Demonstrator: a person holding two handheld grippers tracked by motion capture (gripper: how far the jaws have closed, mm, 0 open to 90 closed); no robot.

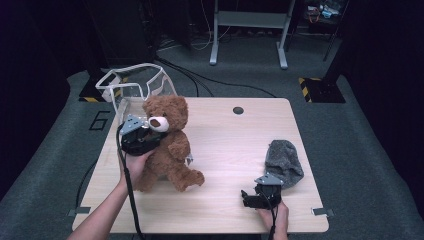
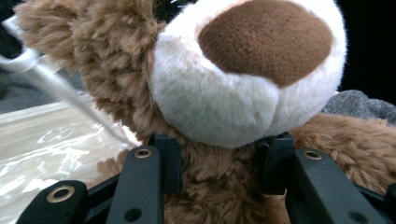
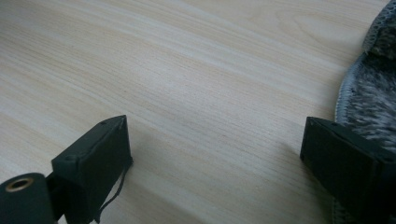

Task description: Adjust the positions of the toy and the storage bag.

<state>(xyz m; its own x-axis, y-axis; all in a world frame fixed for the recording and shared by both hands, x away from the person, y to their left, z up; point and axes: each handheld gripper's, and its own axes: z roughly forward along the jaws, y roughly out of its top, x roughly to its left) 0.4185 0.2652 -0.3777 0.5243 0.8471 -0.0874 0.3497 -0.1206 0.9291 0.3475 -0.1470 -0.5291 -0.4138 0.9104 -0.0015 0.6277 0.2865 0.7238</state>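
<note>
Left gripper (image 2: 219, 163) fingers (image 2: 168, 161) squeeze our teddy bear's (image 1: 167, 142) neck, upright on the desk (image 1: 230, 150) beside the clear plastic bag (image 1: 135, 85); right gripper (image 3: 215, 154) sits open. Bagging's probably still ahead.

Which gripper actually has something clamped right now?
The left gripper, shut on the teddy bear's neck. The right gripper's jaws stand open over bare table.

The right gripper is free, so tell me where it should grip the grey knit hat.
Take the grey knit hat at its near brim edge, beside the right gripper. It lies flat and limp on the table, so probably slide one jaw under that edge.
</note>
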